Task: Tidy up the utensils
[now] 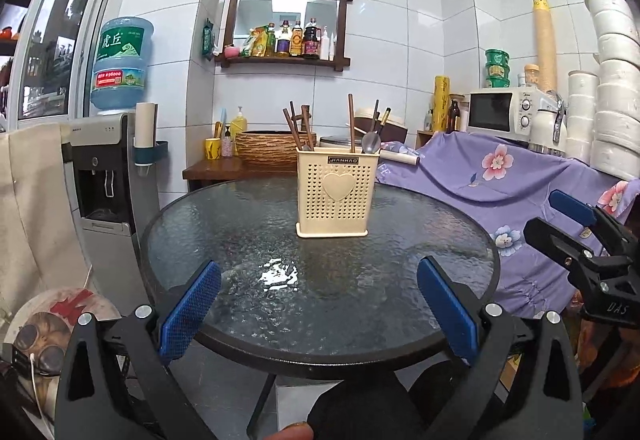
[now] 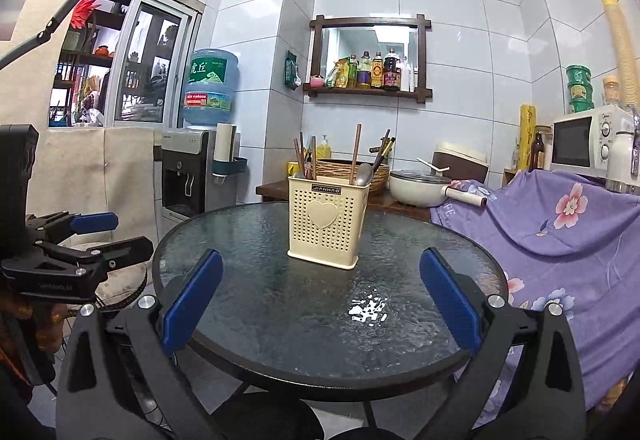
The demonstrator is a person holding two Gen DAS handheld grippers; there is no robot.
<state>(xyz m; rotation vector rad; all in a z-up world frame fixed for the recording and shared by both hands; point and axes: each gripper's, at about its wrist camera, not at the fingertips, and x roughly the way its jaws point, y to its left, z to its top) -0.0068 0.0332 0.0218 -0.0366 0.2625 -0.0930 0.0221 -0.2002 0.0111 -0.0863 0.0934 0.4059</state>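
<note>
Both my left gripper (image 1: 318, 314) and right gripper (image 2: 320, 314) gape empty; ahead, the light holder (image 1: 336, 193) keeps stiff, slippery chopsticks (image 1: 298, 125), best pinched near their tops.

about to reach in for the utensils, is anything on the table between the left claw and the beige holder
Nothing visible. The glass table is bare between the open left claw and the beige holder; only a light glare shows there. The right claw is open too, held apart on its own side.
</note>
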